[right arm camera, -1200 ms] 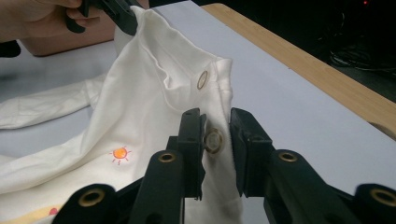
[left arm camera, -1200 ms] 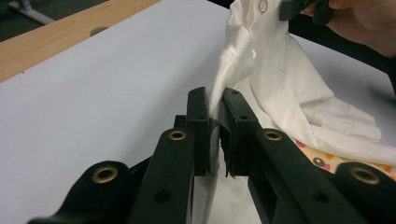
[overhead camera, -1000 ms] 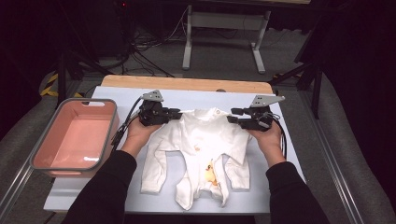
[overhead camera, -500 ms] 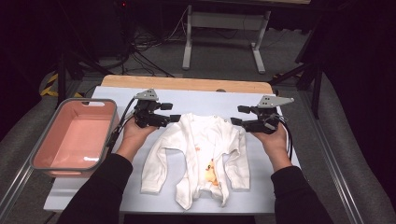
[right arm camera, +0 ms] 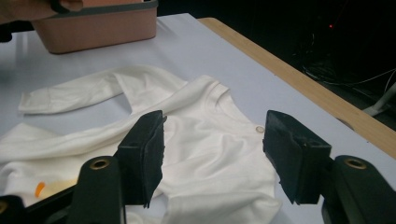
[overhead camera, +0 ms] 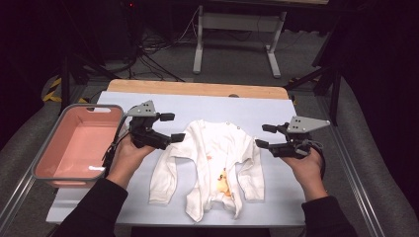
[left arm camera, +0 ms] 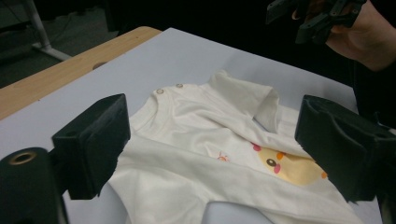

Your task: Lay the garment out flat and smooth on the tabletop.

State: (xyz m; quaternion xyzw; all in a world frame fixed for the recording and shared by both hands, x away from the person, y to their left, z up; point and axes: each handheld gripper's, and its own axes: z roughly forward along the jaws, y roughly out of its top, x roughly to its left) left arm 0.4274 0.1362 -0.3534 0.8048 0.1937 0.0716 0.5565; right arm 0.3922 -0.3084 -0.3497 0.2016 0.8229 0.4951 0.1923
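White baby garment (overhead camera: 212, 165) flat on table

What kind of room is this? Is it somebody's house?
Probably not a house; it looks like a lab or workshop. A person's hands hold a camera-fitted gripper each over a work table, cables run across the carpet behind, and a metal stand sits in the dark.

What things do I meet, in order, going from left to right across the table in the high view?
Pink basket → left gripper, jaws open → white baby garment lying flat → right gripper, jaws open.
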